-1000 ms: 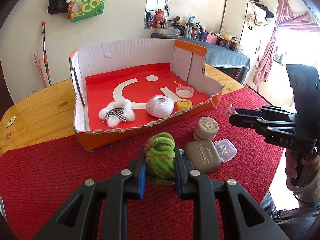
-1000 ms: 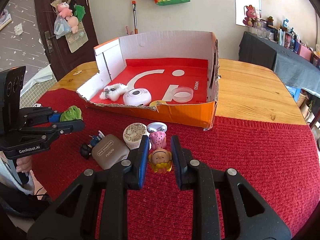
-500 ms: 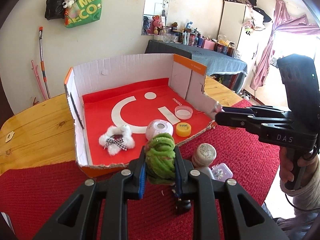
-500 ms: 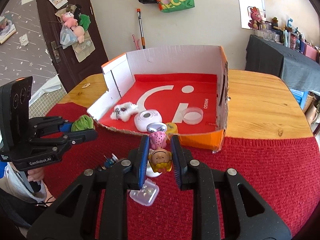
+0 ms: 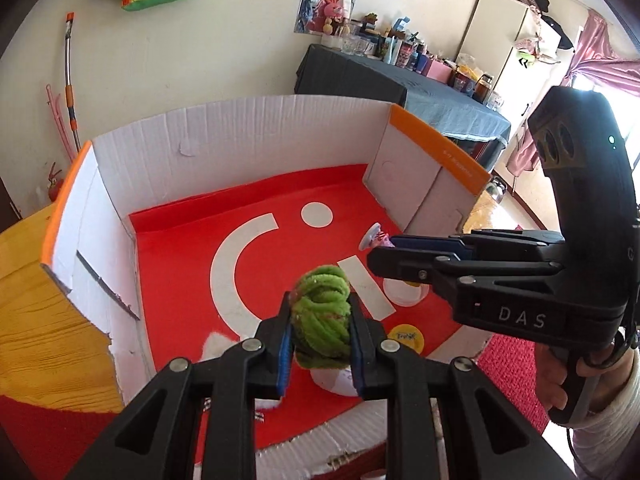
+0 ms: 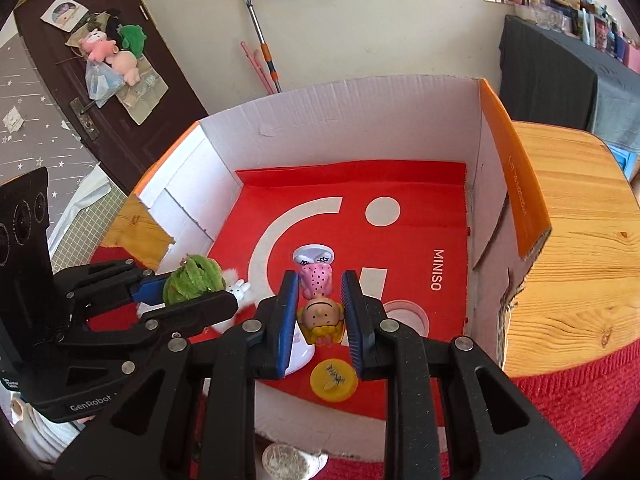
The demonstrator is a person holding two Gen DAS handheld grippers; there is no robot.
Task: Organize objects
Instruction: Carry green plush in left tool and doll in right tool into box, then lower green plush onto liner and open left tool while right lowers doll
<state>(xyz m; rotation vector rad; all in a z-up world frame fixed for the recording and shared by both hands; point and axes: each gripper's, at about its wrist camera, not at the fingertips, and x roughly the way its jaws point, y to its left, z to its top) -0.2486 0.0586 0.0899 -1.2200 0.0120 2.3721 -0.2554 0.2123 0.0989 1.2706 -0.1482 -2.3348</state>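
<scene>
We hold both claws over the box [image 5: 224, 148]: left gripper [image 5: 320, 344] clenched on the yarn [image 5: 322, 320], right gripper [image 6: 319, 322] clenched on the doll [image 6: 320, 300]. Best we lower each toward bare red floor at frame centre, clear of the yellow cap [image 6: 334, 380], before letting go.

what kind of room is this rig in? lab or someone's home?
Most likely a lived-in home, not a lab. Plush toys hang on the dark brown door, a white fridge stands in the corner beside pink curtains, and a cluttered side table with a dark blue cloth holds bottles and cups.

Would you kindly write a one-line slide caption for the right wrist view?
Right gripper holds a small doll figure above the red-floored cardboard box, left gripper alongside with a green yarn bundle.
</scene>
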